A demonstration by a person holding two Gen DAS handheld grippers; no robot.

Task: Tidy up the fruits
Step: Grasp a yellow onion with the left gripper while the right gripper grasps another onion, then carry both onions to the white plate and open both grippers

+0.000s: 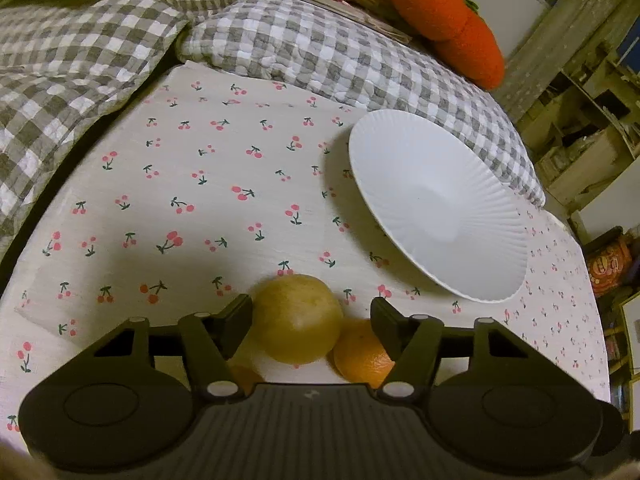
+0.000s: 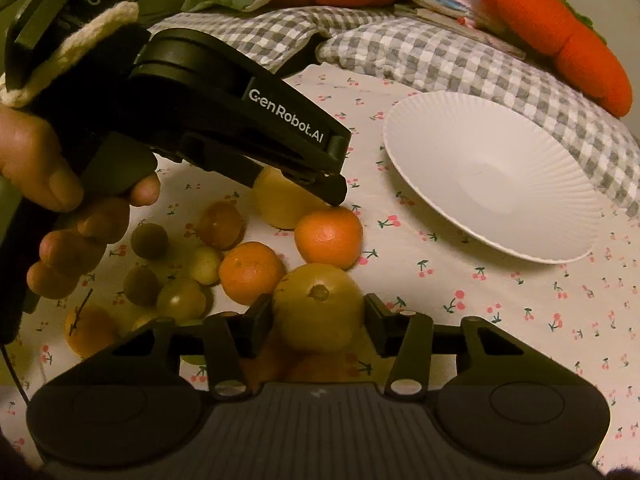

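**Fruit heaped beside a bare plate**

Plate (image 2: 492,184), white, round and finely ribbed from rim to centre, sits on the cherry-print cloth (image 1: 192,184) with nothing in it. All the fruit lies loose on the cloth, to the left of the plate in the right wrist view: smooth orange tangerines (image 2: 329,236), small round greenish-brown fruits (image 2: 150,240) and larger yellow ones.

The left claw (image 1: 311,316) straddles a smooth, round yellow fruit (image 1: 298,318); one finger touches its side while the other stands a little apart from it, so the claw is not clamped. An orange (image 1: 362,354) lies just beside that fruit.

The right claw (image 2: 318,312) has its fingers against both sides of a yellow-green fruit (image 2: 320,306) with a small brown stem scar, gripping it low over the cloth.

A padded grey checked quilt (image 1: 304,48) borders the cloth behind, with a fuzzy orange carrot-shaped cushion (image 1: 444,16) beyond it.
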